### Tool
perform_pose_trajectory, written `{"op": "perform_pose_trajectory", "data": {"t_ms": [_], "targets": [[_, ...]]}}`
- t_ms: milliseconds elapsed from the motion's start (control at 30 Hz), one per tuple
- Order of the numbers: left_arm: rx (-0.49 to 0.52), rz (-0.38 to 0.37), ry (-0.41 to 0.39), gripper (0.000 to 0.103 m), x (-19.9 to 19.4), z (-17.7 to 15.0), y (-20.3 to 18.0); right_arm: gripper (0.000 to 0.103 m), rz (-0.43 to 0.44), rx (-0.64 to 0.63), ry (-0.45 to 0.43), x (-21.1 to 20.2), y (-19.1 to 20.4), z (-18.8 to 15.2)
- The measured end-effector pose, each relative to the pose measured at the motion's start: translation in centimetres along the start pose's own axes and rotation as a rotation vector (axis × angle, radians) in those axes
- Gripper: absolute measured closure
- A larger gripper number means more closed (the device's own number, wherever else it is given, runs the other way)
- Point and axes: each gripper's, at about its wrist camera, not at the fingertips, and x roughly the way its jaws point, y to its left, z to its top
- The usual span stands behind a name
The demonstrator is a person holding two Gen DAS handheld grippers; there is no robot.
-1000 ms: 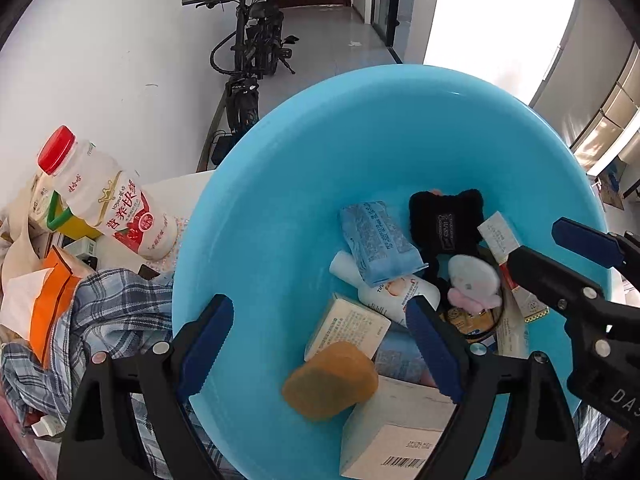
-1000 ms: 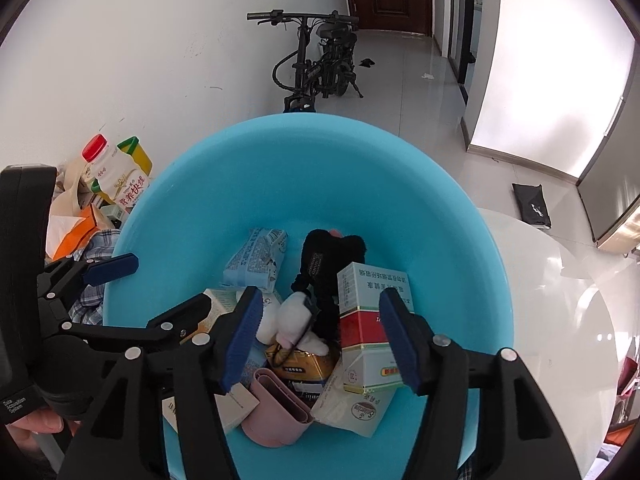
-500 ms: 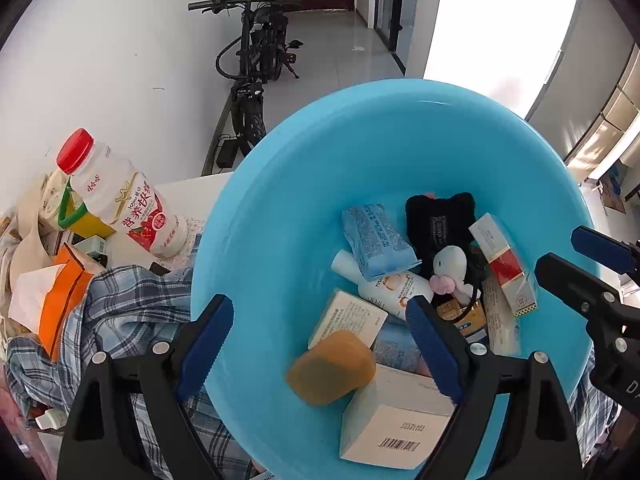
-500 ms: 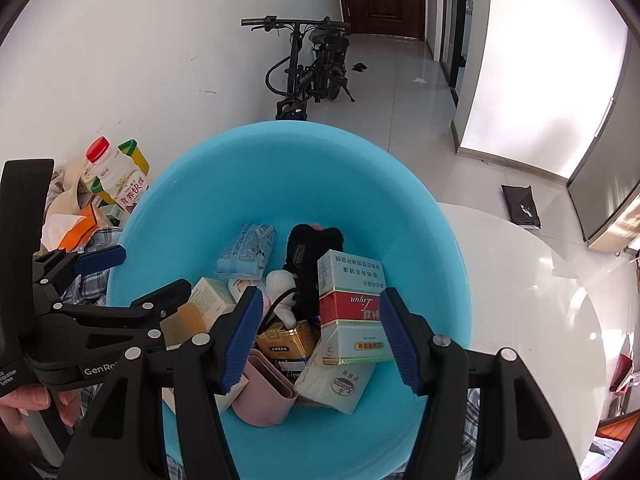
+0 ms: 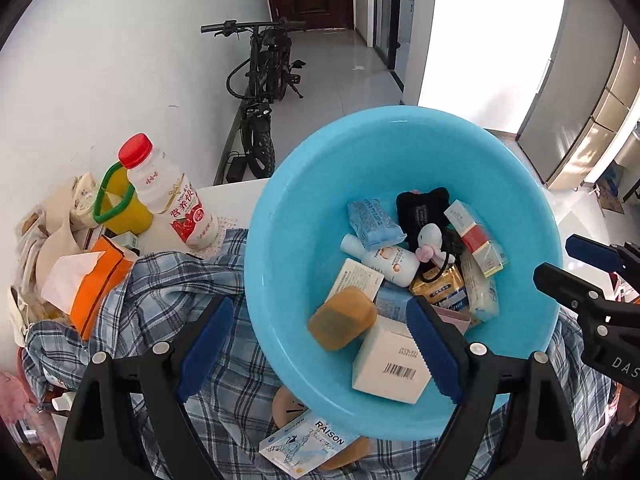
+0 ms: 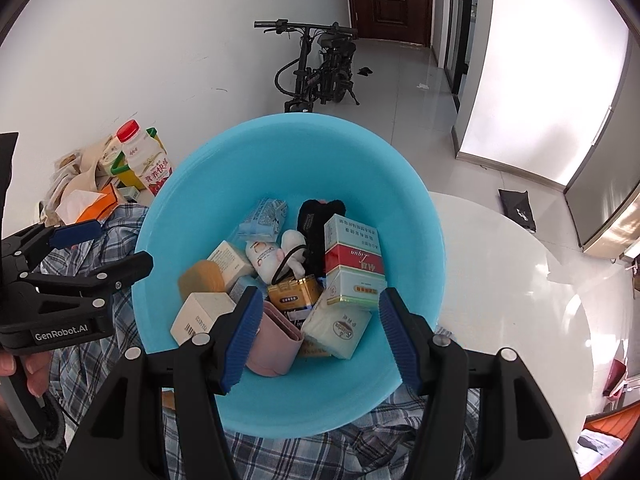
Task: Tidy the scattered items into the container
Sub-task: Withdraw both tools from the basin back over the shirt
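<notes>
A light blue basin (image 5: 280, 216) sits on a plaid shirt (image 5: 160, 292). Inside lie a brown sponge (image 5: 342, 318), a white barcode box (image 5: 390, 364), a blue tissue packet (image 5: 374, 224), a lotion bottle (image 5: 384, 258), a black plush (image 5: 420, 210), a gold tin (image 6: 294, 292) and a red-and-white box (image 6: 354, 264). My left gripper (image 5: 318, 308) hangs open above the basin's near-left rim, holding nothing. My right gripper (image 6: 318, 304) hovers open above the near side, nothing pressed between its pads. A RAISON packet (image 5: 310, 446) lies outside, under the basin's near edge.
Left of the basin stand a red-capped milk bottle (image 5: 168, 196), a yellow juice bottle (image 5: 124, 208) and an orange tissue box (image 5: 100, 280) among bags. The white round table (image 6: 520, 280) stretches to the right. A bicycle (image 5: 260, 92) leans at the far wall.
Both grippers have drawn back and risen from the basin, so it looks smaller and the plaid shirt and RAISON packet show. The jaws have kept their widths.
</notes>
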Motion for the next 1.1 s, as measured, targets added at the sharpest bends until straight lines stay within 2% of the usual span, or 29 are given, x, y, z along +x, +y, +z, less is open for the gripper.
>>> {"op": "perform_pose_trajectory", "data": {"t_ms": [67,267,433,700,933,1100], "targets": [[0.009,-0.009,0.002,0.013,-0.9,-0.7,0.1,0.044,-0.017,-0.028,0.001,-0.8,0.2,-0.8],[0.036,-0.003,-0.037,0.013,-3.4,-3.1,0.3,0.044,0.029,-0.05,-0.008,-3.4,0.6,-3.1],[0.032,-0.03,-0.053,0.013,-5.3,-5.3,0.6,0.044,0.053,-0.056,-0.033,-5.0,0.8,-5.3],[0.061,-0.036,-0.096,0.013,-8.5,-9.4,0.6,0.044,0.068,-0.066,-0.053,-7.2,0.8,-8.9],[0.098,-0.058,-0.186,0.013,-12.2,-13.4,-0.2,0.039,0.052,-0.065,-0.132,-9.9,1.0,-11.9],[0.085,-0.053,-0.276,0.013,-14.6,-16.3,-0.6,0.039,0.004,-0.073,-0.244,-12.3,1.7,-14.2]]}}
